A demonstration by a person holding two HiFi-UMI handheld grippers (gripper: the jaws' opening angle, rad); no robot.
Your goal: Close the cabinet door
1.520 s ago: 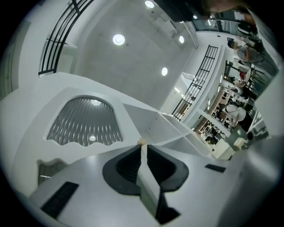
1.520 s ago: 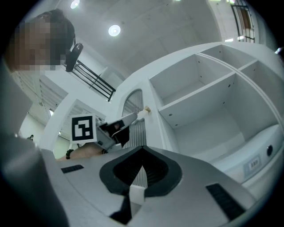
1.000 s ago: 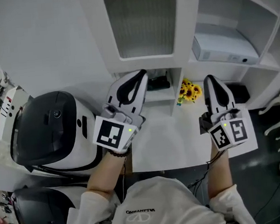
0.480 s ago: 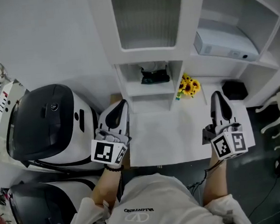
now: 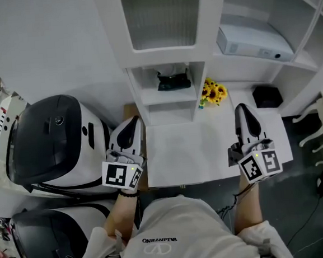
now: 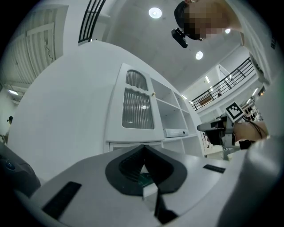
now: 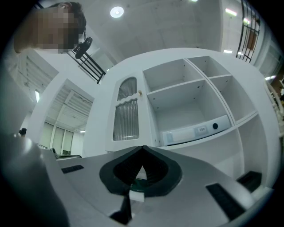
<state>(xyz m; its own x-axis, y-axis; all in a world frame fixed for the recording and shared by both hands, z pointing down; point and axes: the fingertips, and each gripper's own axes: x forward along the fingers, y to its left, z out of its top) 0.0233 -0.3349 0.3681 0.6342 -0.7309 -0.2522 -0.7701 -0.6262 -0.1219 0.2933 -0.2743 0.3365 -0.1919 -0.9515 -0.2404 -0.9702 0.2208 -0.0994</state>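
Note:
The white cabinet's door (image 5: 160, 16), with its ribbed glass panel, lies flush with the cabinet front; it also shows in the left gripper view (image 6: 137, 106) and the right gripper view (image 7: 126, 108). My left gripper (image 5: 131, 121) hovers low by the desk's left edge, well below the door, with its jaws shut and nothing between them (image 6: 143, 146). My right gripper (image 5: 242, 108) hangs over the desk's right part, its jaws also shut and empty (image 7: 142, 147). Both point slightly upward at the cabinet, and neither touches it.
A white desk (image 5: 208, 149) lies under the cabinet, with sunflowers (image 5: 213, 93) and a black box (image 5: 267, 95) at its back. A white device (image 5: 252, 42) sits on an open shelf at the right. Two black-and-white machines (image 5: 50, 141) stand at the left.
Both grippers have come down and back from the cabinet toward the desk's near edge, the left one farther. The door looks the same.

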